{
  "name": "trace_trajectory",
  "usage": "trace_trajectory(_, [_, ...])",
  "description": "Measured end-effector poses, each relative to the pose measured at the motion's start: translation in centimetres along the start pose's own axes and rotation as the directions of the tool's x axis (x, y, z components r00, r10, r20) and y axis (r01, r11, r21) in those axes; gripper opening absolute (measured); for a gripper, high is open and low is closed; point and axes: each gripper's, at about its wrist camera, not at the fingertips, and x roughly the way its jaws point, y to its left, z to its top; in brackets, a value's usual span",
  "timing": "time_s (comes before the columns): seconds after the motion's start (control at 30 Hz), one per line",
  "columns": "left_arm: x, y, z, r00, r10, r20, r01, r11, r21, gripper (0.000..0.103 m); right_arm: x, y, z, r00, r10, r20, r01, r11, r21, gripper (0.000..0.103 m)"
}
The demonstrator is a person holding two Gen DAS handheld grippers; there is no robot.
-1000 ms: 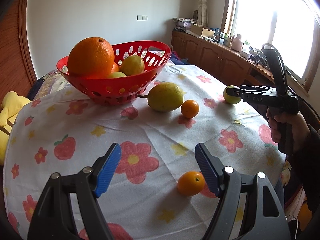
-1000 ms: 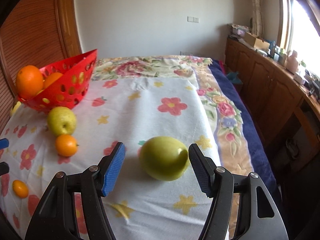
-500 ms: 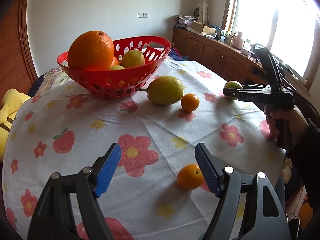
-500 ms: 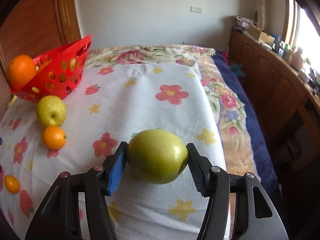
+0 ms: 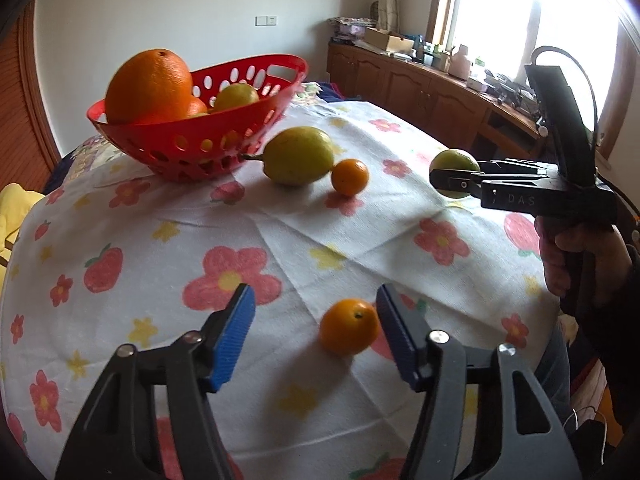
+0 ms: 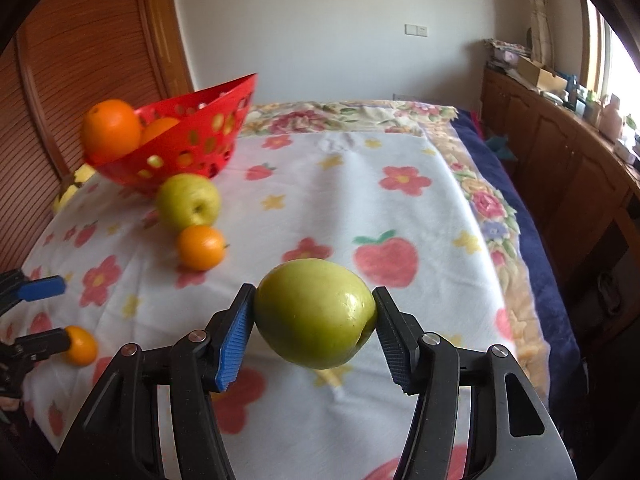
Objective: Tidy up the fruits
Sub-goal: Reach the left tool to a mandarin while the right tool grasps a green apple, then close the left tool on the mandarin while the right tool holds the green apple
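My left gripper hangs low over the flowered cloth with its jaws closing. A small orange lies between them, against the right pad, with a gap to the left pad. My right gripper is shut on a green apple and holds it clear of the cloth. In the left wrist view that apple sits at the tip of the right gripper. A red basket at the back left holds a big orange and other fruit.
A yellow-green fruit and a second small orange lie on the cloth beside the basket. A person's hand grips the right handle. Wooden cabinets run along the window wall past the table's right edge.
The right jaws closed on the green apple, lifted it off the cloth and carried it left. The left jaws narrowed around the small orange.
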Motion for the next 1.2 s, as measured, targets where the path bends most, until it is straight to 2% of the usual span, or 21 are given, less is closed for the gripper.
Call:
trace_trajectory(0.33, [0.3, -0.9, -0.7, 0.999, -0.030, -0.030, 0.031, 0.999, 0.018, 0.047, -1.0, 2.7, -1.4, 0.999, 0.051, 0.015, -0.051, 0.999, -0.004, 0.060])
trace_trajectory(0.5, [0.6, -1.1, -1.1, 0.998, -0.052, -0.047, 0.053, 0.999, 0.013, 0.034, -0.6, 3.7, -2.0, 0.998, 0.067, 0.008, -0.067, 0.998, -0.012, 0.060])
trace_trajectory(0.8, [0.3, -0.4, -0.9, 0.998, -0.041, -0.043, 0.040, 0.999, -0.023, 0.034, 0.1, 3.9, -2.3, 0.998, 0.063, -0.013, -0.063, 0.998, -0.013, 0.060])
trace_trajectory(1.2, [-1.6, 1.4, 0.7, 0.999, 0.040, 0.022, -0.040, 0.999, -0.020, 0.034, 0.1, 3.7, -2.6, 0.998, 0.065, -0.007, -0.066, 0.998, -0.009, 0.060])
